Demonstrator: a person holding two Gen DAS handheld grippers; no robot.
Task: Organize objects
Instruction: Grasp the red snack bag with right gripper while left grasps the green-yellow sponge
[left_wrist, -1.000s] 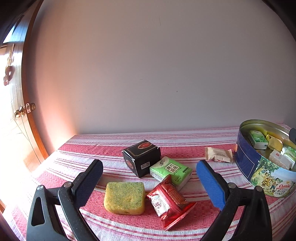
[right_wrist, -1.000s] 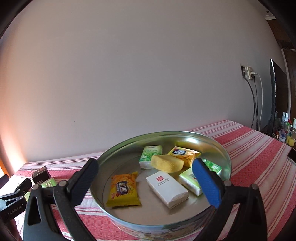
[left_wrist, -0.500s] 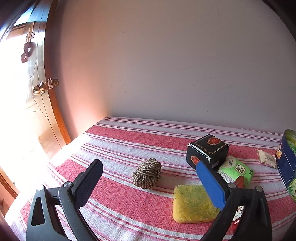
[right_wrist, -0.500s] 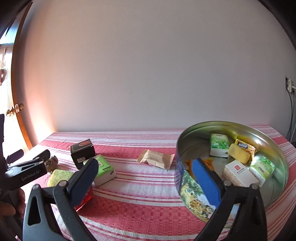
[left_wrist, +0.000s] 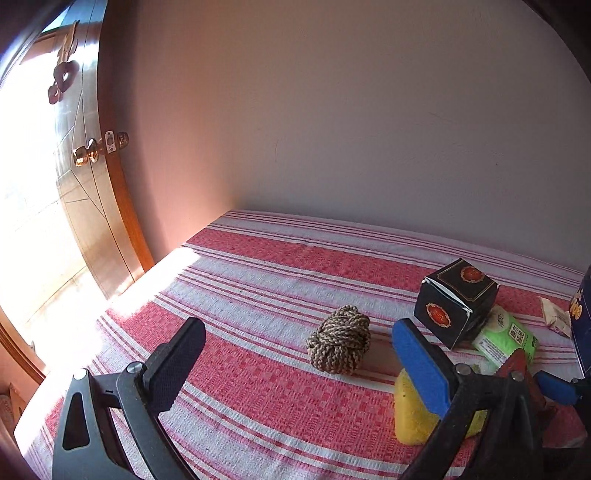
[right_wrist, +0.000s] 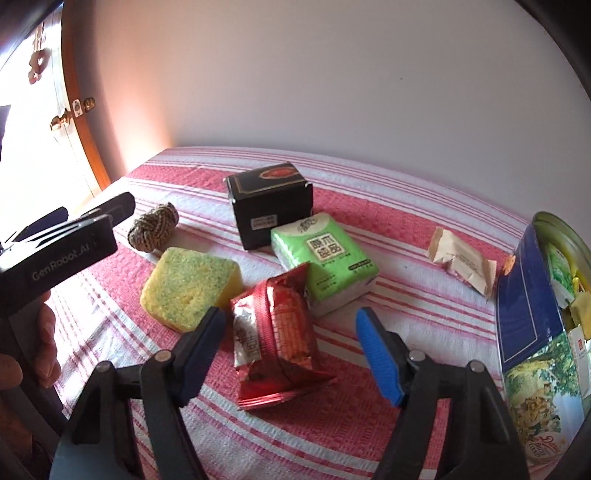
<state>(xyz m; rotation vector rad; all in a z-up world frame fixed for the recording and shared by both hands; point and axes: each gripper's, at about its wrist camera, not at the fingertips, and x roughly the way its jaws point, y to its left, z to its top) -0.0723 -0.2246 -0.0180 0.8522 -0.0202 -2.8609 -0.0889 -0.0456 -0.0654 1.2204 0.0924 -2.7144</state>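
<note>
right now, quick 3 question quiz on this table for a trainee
1. True or false: the right gripper is shut on the red snack packet.
2. Which item touches the black box? A) rope ball B) green tissue pack C) beige wrapper
3. Fill in: the left gripper points toward the ____.

Key: 1 false, it is open with the packet between its fingers; 2 B; 3 rope ball.

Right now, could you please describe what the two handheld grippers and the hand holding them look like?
Both are black plastic clamp-style frames with silver pivot screws. The left gripper carries one black textured pad and one blue pad; its body, seen from the right wrist view, bears grey "GenRobot.AI" lettering. The right gripper has a dark navy pad and a brighter blue ribbed pad. The left hand is bare-skinned. No cables visible.
</note>
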